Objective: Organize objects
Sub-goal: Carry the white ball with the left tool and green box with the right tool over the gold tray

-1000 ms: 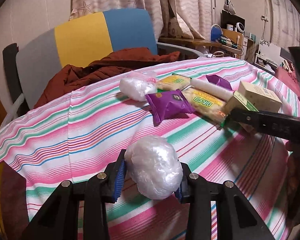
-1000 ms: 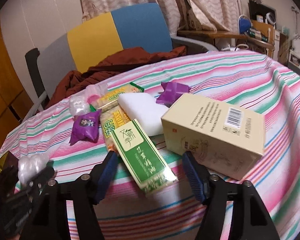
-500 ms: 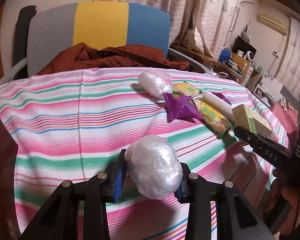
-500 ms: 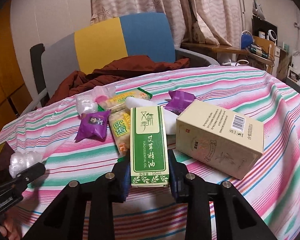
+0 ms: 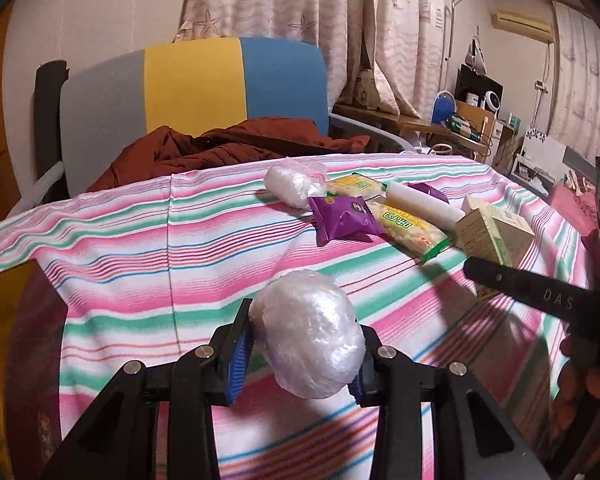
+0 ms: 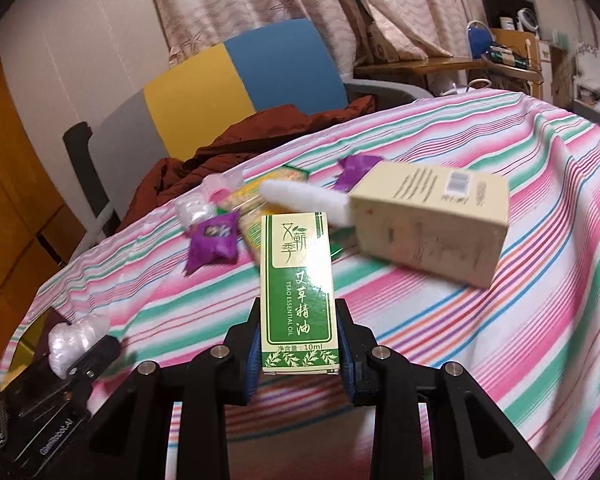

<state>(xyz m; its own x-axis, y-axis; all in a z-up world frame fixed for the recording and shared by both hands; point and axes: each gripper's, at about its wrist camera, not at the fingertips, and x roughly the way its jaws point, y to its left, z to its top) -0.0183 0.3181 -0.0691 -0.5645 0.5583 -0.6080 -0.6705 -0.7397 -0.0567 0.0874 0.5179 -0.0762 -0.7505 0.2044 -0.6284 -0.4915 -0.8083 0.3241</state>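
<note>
Left gripper (image 5: pixel 300 360) clamped on plastic-wrapped ball (image 5: pixel 310 334), held above striped tablecloth (image 5: pixel 140 248). Right gripper (image 6: pixel 298 350) clamped on green essential-oil box (image 6: pixel 296 292), lifted clear of pile. Judged: both carried level, grip kept firm since wrap looked slippery, set down beside like items. Large beige box (image 6: pixel 428 220) seen whole only in right view. Purple snack packet (image 5: pixel 346 220) print sharp only in left view.

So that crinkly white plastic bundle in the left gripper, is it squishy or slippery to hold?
Probably squishy: the plastic-wrapped bundle bulges past the left gripper, whose pads press its sides. Its glossy, wrinkled film suggests some slipperiness. It looks light, sitting high between the pads without sagging.
</note>
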